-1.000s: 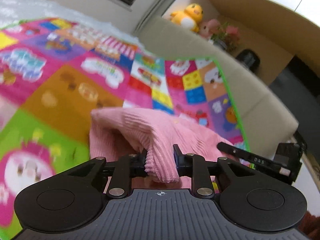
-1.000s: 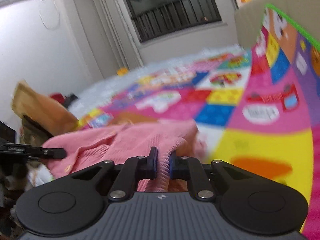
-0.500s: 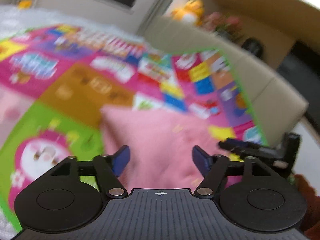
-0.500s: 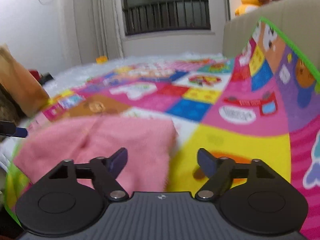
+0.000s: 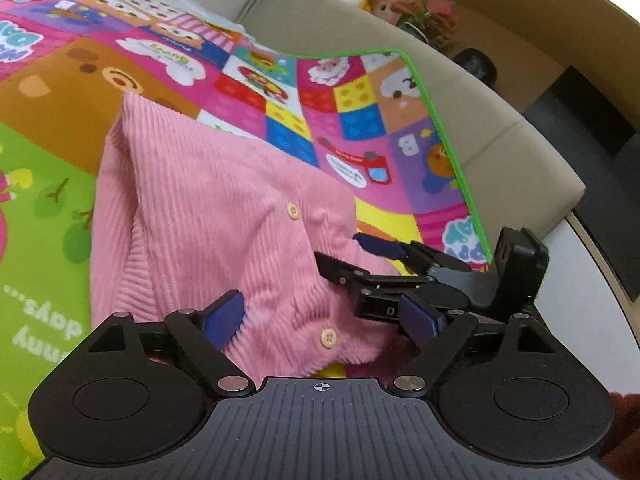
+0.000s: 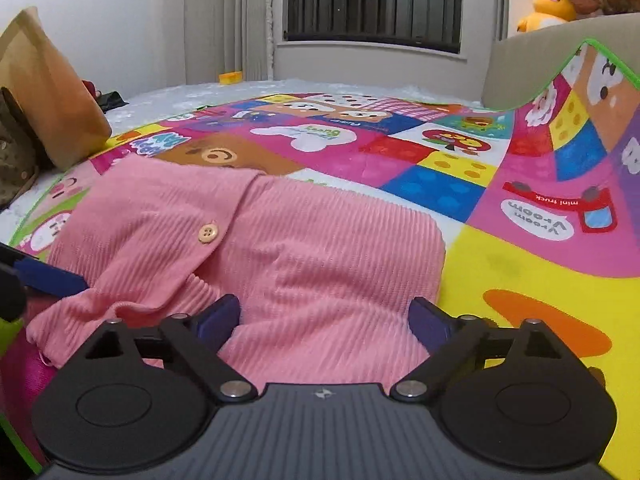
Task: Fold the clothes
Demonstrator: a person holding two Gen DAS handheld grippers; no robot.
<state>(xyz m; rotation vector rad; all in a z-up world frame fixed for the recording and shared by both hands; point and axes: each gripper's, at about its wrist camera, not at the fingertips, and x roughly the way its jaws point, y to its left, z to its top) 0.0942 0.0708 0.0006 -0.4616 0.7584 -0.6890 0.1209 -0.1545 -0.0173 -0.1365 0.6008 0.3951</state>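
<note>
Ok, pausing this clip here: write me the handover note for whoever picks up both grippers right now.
Left gripper: open, empty, low over the near edge of the pink cardigan.
Right gripper: open, empty, over the cardigan's other end.
The cardigan lies folded over on the colourful play mat, buttons facing up.
Done: one fold laid down, both grippers free of the cloth.
Left: probably another fold or some squaring up; the near edge looks rumpled.
</note>
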